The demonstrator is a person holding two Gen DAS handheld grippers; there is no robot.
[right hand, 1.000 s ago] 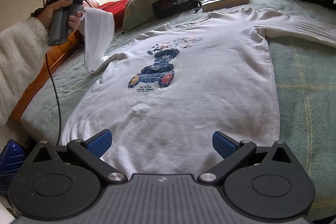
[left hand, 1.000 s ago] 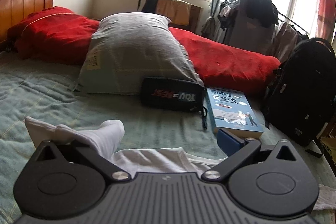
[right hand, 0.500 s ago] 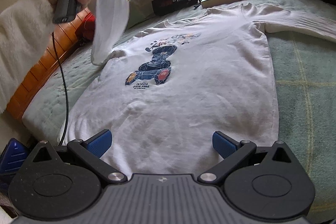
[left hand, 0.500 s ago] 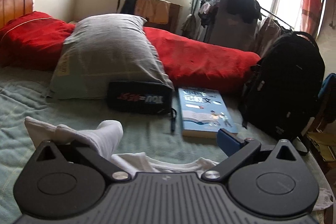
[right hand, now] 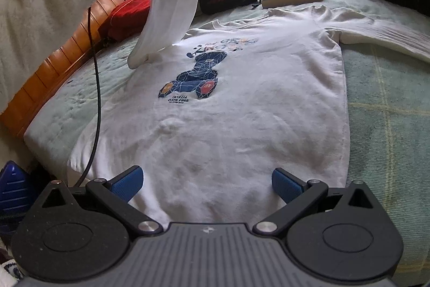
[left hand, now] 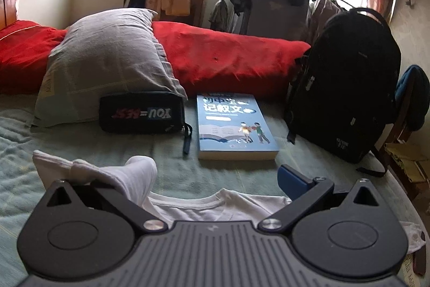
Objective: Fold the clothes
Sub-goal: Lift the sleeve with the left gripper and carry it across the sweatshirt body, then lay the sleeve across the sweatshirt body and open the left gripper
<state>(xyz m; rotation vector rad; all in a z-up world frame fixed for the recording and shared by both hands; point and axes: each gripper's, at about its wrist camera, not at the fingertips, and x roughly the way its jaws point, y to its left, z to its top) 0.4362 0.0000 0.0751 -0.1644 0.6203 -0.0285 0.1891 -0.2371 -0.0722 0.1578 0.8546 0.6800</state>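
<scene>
White long-sleeved shirt [right hand: 236, 109] laid flat, print up, on the bed [right hand: 389, 104]; one sleeve [right hand: 169, 12] lifted above the shirt. Left tongs [left hand: 212, 174]: spread wide, sleeve draped over the left finger; actual pinch impossible to tell. Right tongs [right hand: 207, 182]: spread, empty, over the hem. Beyond the collar: book [left hand: 233, 123], black pouch [left hand: 142, 112], pillow [left hand: 104, 63].

White shirt [right hand: 242, 125] with blue bear print, pale green checked blanket [right hand: 389, 109], red bedding [left hand: 228, 58], blue book [left hand: 233, 123]
</scene>
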